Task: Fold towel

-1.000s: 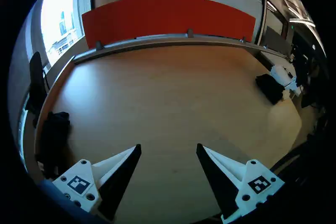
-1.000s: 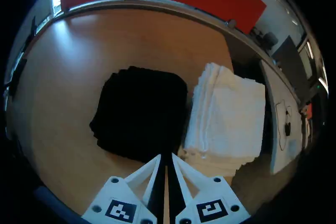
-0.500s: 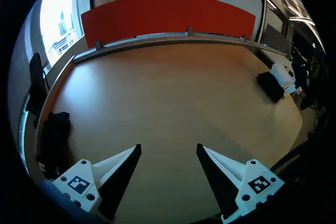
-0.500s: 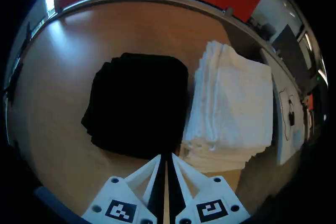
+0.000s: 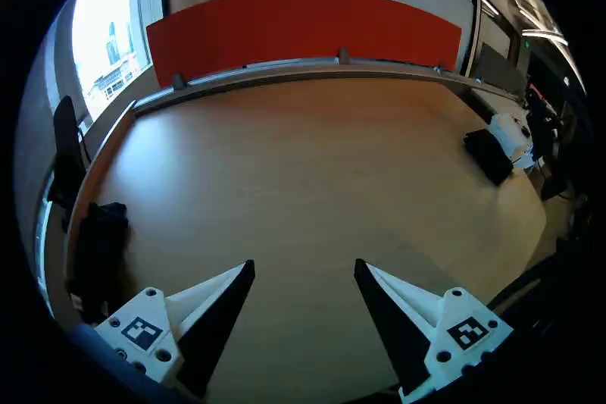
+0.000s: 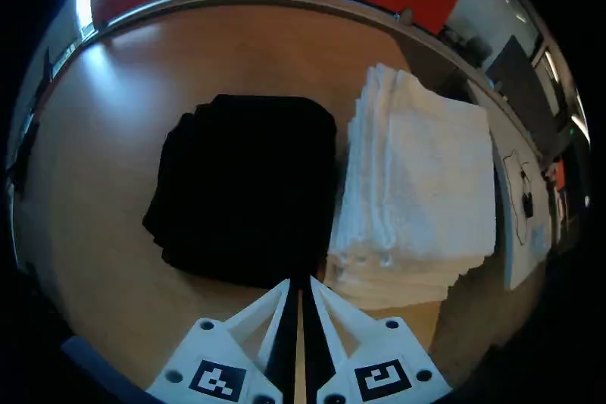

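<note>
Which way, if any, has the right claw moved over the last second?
Yes: the right claw edged closer to the black towel stack and white towel stack, which now loom larger.

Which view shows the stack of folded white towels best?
The right gripper view: the stack of folded white towels lies close below, layers visible, beside a stack of black towels. The left gripper view shows it small and far.

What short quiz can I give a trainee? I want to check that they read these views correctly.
1. True or false: the right gripper is shut.
2. In the right gripper view, the white towel stack lies where from the black towel stack? A left, B right, C on top.
3. Fill in: the left gripper, over the wooden table, is ____.
Key: 1 true; 2 B; 3 open.
</note>
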A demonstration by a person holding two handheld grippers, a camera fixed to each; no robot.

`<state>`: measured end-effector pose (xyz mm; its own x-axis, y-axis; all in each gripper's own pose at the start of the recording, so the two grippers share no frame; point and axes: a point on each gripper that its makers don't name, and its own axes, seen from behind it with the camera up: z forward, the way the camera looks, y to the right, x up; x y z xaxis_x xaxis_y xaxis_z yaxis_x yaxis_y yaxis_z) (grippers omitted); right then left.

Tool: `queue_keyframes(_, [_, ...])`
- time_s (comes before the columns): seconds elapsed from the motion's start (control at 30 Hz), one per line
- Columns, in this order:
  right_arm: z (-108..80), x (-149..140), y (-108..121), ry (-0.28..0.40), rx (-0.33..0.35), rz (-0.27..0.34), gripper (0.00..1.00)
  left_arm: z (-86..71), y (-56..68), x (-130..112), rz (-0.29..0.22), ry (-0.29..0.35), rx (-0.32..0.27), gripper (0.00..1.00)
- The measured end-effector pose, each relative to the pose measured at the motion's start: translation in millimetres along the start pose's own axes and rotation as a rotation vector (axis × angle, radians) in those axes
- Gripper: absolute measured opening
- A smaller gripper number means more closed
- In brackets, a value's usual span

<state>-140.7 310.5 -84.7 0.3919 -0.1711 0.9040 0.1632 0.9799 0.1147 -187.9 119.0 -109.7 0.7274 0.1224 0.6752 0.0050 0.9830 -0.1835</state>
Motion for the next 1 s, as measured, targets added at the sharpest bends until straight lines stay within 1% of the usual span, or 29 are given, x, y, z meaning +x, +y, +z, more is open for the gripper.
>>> queue_keyframes(0.33, [-4.0,-4,0,0.019,-0.009,0.025,0.07,-2.6,0.9,-3,-0.002,0.001,-0.002,0.98])
queue_keyframes(0.43, [-6.5,-5,0,0.025,-0.012,0.038,0.10,-3.5,1.2,-3,-0.007,0.003,-0.003,0.98])
queue_keyframes(0.5, [-7.9,-7,1,0.027,-0.016,0.045,0.15,-4.4,1.3,-3,-0.009,0.006,-0.004,0.98])
queue_keyframes(0.53, [-8.7,-7,2,0.028,-0.019,0.049,0.20,-5.0,1.1,-3,-0.010,0.007,-0.004,0.98])
queue_keyframes(0.73, [-13.5,-9,2,0.049,-0.033,0.073,0.88,-7.7,0.7,-3,-0.011,0.016,-0.005,0.98])
queue_keyframes(0.77, [-14.4,-8,1,0.054,-0.034,0.078,0.94,-8.1,0.8,-3,-0.011,0.017,-0.005,0.98])
queue_keyframes(0.8, [-15.2,-8,0,0.060,-0.033,0.083,1.00,-8.5,0.9,-3,-0.012,0.019,-0.006,0.98])
queue_keyframes(1.0, [-20.2,-4,-10,0.092,-0.018,0.113,1.00,-12.4,0.4,0,-0.020,0.035,-0.011,0.98])
